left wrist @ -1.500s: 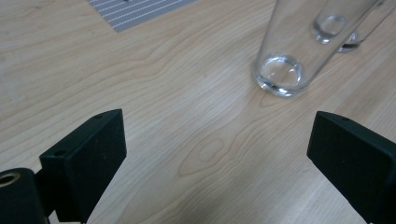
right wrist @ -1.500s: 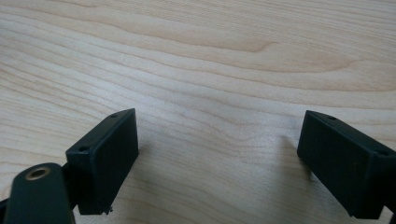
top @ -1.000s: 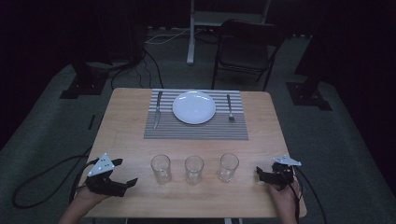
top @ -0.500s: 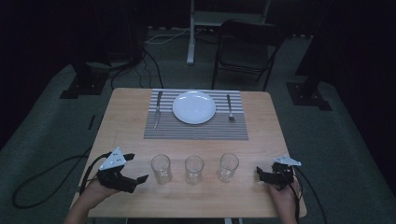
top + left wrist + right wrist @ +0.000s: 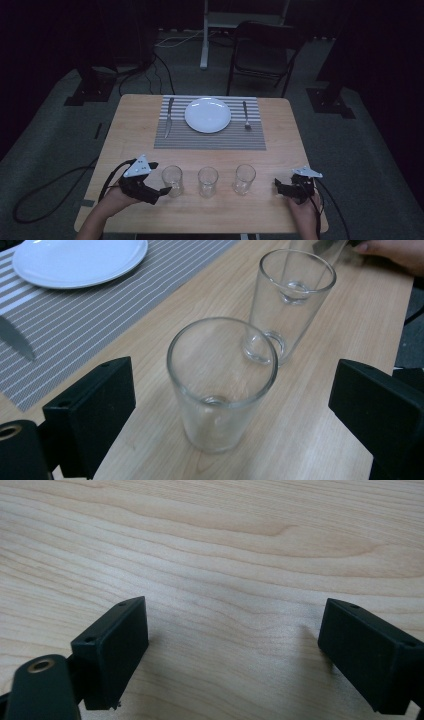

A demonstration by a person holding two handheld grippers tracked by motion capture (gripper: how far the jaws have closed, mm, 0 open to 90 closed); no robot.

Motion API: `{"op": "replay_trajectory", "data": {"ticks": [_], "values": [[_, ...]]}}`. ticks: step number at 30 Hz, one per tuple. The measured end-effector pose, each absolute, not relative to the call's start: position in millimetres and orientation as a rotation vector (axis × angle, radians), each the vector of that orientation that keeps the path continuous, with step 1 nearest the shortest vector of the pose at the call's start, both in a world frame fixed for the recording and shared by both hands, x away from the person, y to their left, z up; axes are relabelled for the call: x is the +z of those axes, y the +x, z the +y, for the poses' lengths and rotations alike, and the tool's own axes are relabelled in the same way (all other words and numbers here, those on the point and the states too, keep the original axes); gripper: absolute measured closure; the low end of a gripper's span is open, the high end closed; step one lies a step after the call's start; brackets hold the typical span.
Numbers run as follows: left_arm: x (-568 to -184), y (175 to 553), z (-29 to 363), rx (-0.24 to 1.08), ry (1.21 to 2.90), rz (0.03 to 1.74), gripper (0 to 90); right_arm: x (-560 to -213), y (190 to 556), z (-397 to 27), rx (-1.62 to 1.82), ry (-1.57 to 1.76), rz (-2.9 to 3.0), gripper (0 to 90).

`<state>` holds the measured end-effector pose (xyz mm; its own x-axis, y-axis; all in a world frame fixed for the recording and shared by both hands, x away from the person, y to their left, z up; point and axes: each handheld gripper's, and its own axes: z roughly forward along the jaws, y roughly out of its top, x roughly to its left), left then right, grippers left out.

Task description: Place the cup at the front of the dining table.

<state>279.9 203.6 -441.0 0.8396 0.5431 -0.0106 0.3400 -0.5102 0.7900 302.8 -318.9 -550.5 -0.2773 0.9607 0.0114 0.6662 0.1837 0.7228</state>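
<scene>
Each hand carries a black, blocky gripper. The left gripper (image 5: 161, 192), seen from the high view near the plate-side row of things on the table (image 5: 252, 212), has a pale grey three-cornered plate on top and a dark cable looping off over the table's near-left edge. The right gripper (image 5: 278, 186) wears the same grey plate (with small dark dots on it) and trails its own black cable. Up close, the jaws are matt black rectangular blocks with small screw holes, and a brass-ringed hole sits in the black link beside one.
</scene>
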Motion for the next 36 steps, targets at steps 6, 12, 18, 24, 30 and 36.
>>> {"op": "replay_trajectory", "data": {"ticks": [6, 12, 18, 24, 30, 36], "values": [[-441, 287, 191, 0.281, 2.166, 0.62, 5.2, -550, 303, -319, 0.872, 1.524, 2.016, 12.3], [-439, 293, 179, 0.263, 2.188, 0.595, 5.2, -550, 303, -319, 0.872, 1.524, 2.016, 12.3], [-435, 298, 165, 0.248, 2.2, 0.567, 5.5, -550, 303, -319, 0.872, 1.524, 2.016, 12.3], [-434, 303, 153, 0.226, 2.216, 0.545, 6.2, -550, 303, -319, 0.872, 1.524, 2.016, 12.3], [-433, 304, 140, 0.197, 2.229, 0.517, 6.2, -550, 303, -319, 0.872, 1.524, 2.016, 12.4], [-431, 304, 124, 0.19, 2.257, 0.485, 6.2, -550, 303, -319, 0.872, 1.523, 2.016, 12.4]]}}
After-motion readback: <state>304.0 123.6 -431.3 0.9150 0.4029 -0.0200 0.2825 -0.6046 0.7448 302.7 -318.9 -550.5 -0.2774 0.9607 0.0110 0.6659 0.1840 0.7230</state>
